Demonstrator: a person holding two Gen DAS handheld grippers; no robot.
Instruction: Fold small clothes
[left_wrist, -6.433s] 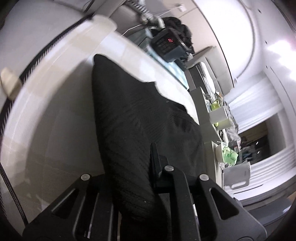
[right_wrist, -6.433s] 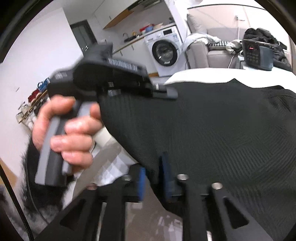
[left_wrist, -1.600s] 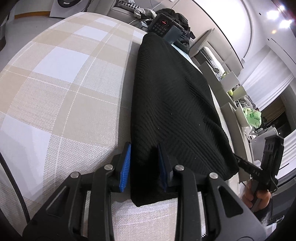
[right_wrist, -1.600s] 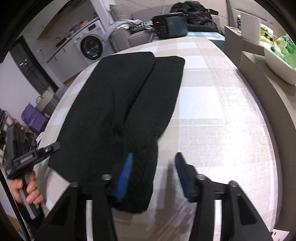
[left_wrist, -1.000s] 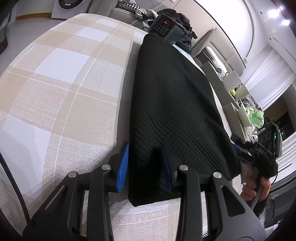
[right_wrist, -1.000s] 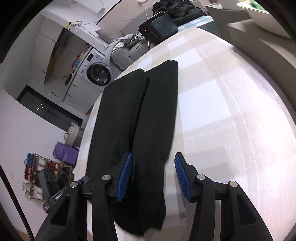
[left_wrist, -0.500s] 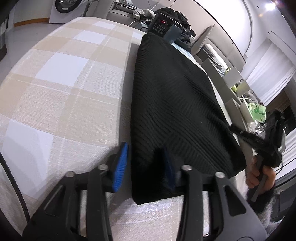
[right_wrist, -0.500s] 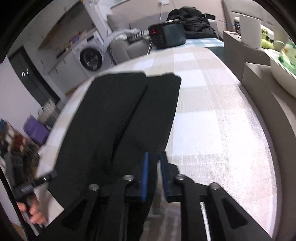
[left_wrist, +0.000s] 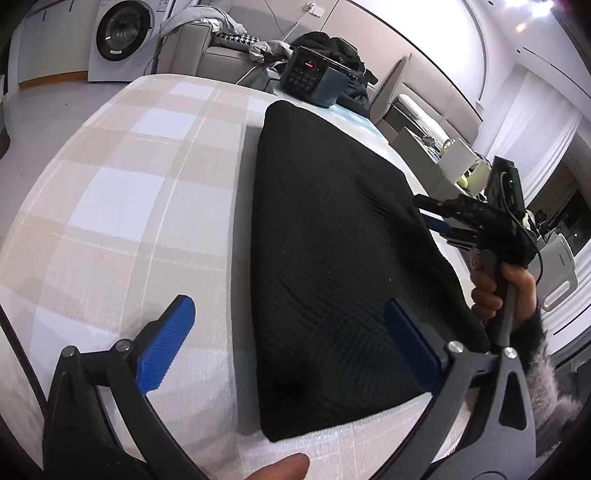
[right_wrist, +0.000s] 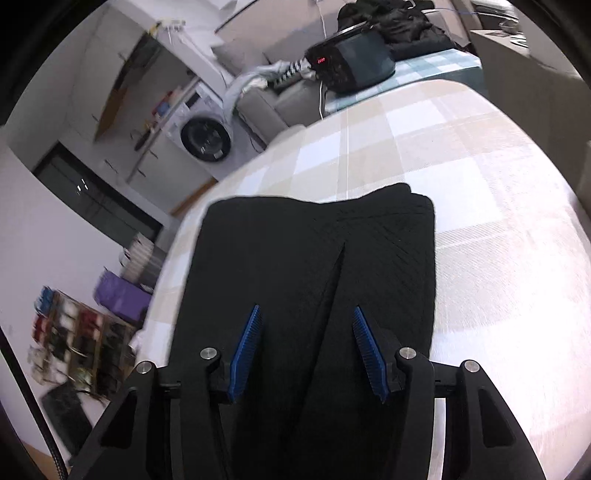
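Observation:
A black knitted garment (left_wrist: 332, 258) lies folded lengthwise on the checked tablecloth (left_wrist: 129, 192). My left gripper (left_wrist: 288, 339) stands over its near end with the jaws opening wide. One blue pad (left_wrist: 166, 343) is over the bare cloth, the other over the knit, and neither presses on it. In the right wrist view the garment (right_wrist: 295, 266) shows two overlapping flaps. My right gripper (right_wrist: 306, 350) hovers over its middle, jaws opening, pads clear of the fabric. The left wrist view shows the right gripper (left_wrist: 428, 214) at the garment's right edge, held by a hand (left_wrist: 495, 288).
A black appliance with a red display (left_wrist: 310, 79) (right_wrist: 351, 62) sits at the table's far end. A washing machine (left_wrist: 123, 35) and a sofa stand behind it, and low shelves (left_wrist: 443, 162) run along the right. A thumb (left_wrist: 284, 467) shows at the bottom edge.
My left gripper has let go of the garment's near edge and spread wide. My right gripper has swung leftward over the garment, narrowed its jaws, then parted them.

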